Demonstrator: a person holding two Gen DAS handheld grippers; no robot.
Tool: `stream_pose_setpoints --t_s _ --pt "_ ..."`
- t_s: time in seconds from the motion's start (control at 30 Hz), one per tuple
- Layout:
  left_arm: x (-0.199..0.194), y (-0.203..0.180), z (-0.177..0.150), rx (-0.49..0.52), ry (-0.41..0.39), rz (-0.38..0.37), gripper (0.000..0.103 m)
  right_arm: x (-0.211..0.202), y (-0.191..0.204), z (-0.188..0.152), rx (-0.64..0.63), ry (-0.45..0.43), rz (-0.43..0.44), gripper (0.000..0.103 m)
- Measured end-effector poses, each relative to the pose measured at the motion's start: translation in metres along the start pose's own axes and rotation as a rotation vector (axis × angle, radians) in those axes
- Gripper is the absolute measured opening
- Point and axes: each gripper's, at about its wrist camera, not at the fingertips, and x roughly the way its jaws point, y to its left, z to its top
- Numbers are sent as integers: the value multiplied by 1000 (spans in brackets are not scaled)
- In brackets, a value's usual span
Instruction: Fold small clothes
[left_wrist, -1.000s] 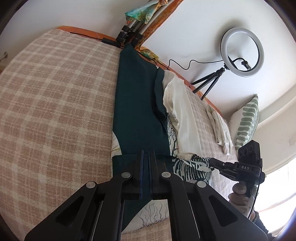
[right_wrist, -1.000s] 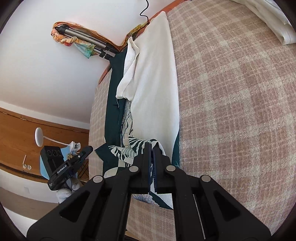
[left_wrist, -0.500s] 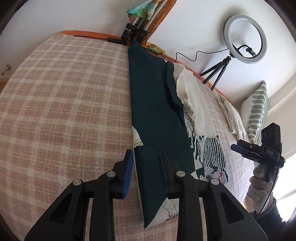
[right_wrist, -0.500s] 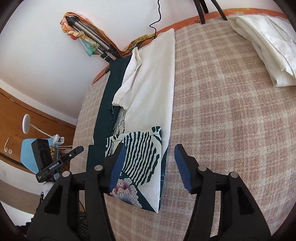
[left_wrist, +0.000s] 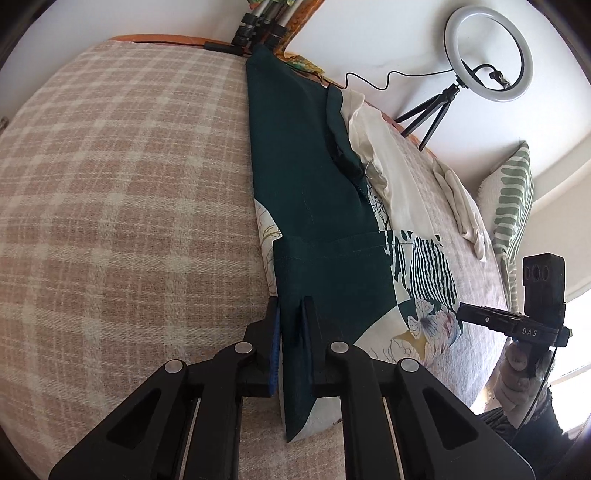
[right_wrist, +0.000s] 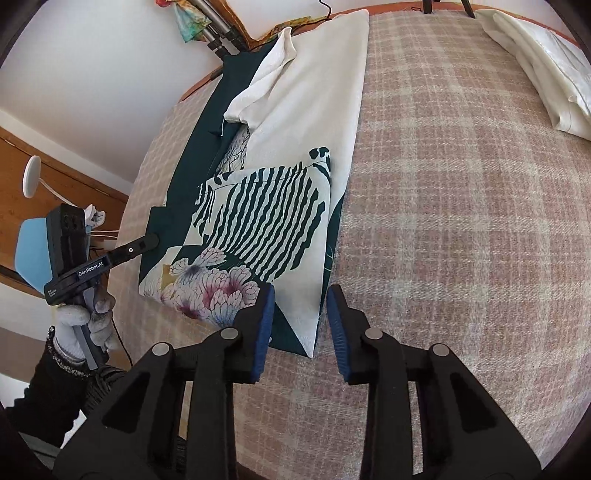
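A long dark green garment (left_wrist: 306, 177) with a white, striped and floral print (right_wrist: 258, 229) lies along the plaid bed cover, its near end folded back over itself. My left gripper (left_wrist: 291, 317) has its jaws narrowed around the dark green folded edge at the near left side. My right gripper (right_wrist: 299, 306) is open, its jaws on either side of the garment's near right corner. Each gripper shows in the other's view, the right one (left_wrist: 480, 317) touching the floral part, the left one (right_wrist: 147, 242) at the green edge.
A cream garment (right_wrist: 317, 85) lies on the far part of the green one. A folded white cloth (right_wrist: 539, 62) lies to the right. A ring light on a tripod (left_wrist: 487, 51), a striped pillow (left_wrist: 513, 199) and tripod legs (left_wrist: 258, 33) stand at the bed's far edge.
Both grippers released the folded-over end, which now lies flat. They drew back to the near fold. The left jaws have narrowed around the green edge; the right jaws stay open.
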Motion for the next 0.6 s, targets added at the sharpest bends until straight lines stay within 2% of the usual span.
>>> stream_pose_setpoints --t_s 0.07,0.2,0.43,0.6 --pt "-1 0 0 9 -7 12 5 4 2 -2 -15 6 -20 10" --pt "-6 -2 0 20 -26 28 5 0 7 -7 -60 -10 -51 5" --pt "-4 -16 0 93 -39 59 5 -4 10 -7 -65 -23 -35 4" --pt "-1 -16 2 105 -36 84 5 3 5 -8 -39 11 -42 5"
